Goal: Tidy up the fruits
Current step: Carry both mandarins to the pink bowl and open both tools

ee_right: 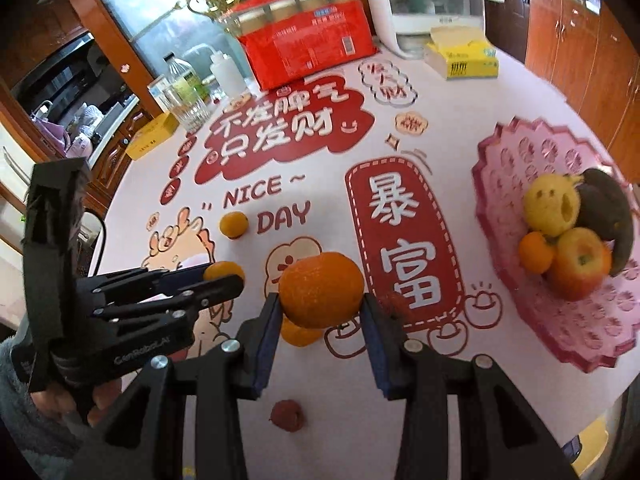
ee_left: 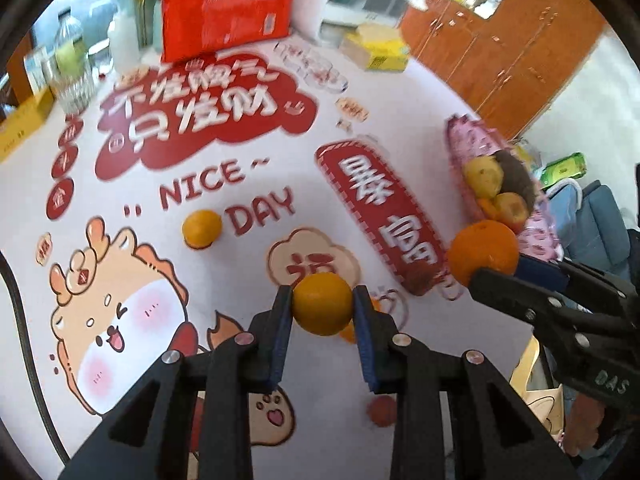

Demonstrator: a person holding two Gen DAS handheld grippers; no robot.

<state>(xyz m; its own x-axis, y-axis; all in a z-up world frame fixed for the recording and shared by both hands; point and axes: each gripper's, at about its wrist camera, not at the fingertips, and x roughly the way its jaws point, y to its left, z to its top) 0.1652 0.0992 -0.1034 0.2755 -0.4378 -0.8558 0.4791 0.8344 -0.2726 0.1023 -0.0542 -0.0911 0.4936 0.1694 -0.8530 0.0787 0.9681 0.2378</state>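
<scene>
My left gripper [ee_left: 322, 309] is shut on a small yellow-orange mandarin [ee_left: 322, 304], held above the table; it also shows in the right wrist view [ee_right: 224, 274]. My right gripper [ee_right: 320, 306] is shut on a larger orange [ee_right: 321, 289], seen in the left wrist view [ee_left: 483, 251] close to the pink fruit tray [ee_right: 532, 148]. The tray holds a yellow fruit [ee_right: 551, 204], an apple [ee_right: 578, 264], a small mandarin [ee_right: 535, 252] and a dark fruit [ee_right: 608, 204]. Loose on the table lie another mandarin [ee_right: 234, 224], an orange [ee_right: 298, 334] under the right gripper and a small red fruit [ee_right: 286, 415].
The table [ee_right: 320, 128] has a printed red-and-white cover. At the far side stand a red carton [ee_right: 308, 50], a yellow tissue box [ee_right: 464, 58], a white appliance [ee_right: 428, 12], bottles and a glass [ee_right: 188, 100]. Wooden cabinets [ee_right: 580, 40] stand on the right.
</scene>
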